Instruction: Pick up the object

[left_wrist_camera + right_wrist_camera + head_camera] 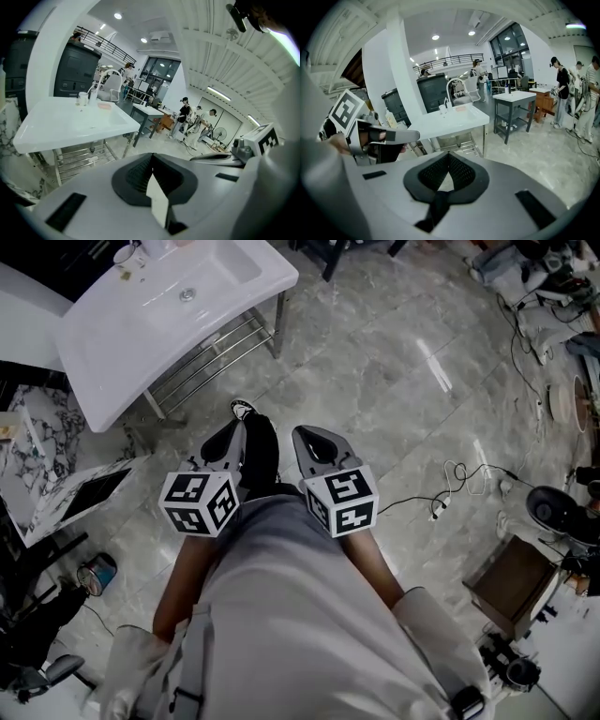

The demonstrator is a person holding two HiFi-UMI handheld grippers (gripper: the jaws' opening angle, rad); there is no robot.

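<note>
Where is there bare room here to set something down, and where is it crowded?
The flat end of the white sink top is bare; its small items sit at one corner. The grey floor between the metal stand and the cables is open. Crowded: the right edge, with cables and a brown box, and the left by the marbled slab.

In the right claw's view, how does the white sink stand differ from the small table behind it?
The sink stand has a sunken basin with a curved tap; the table has a flat top. The sink stand sits on a shiny metal frame with a bar shelf; the table has dark legs. The sink stand is nearer the camera, the table farther back. Both have white tops.
</note>
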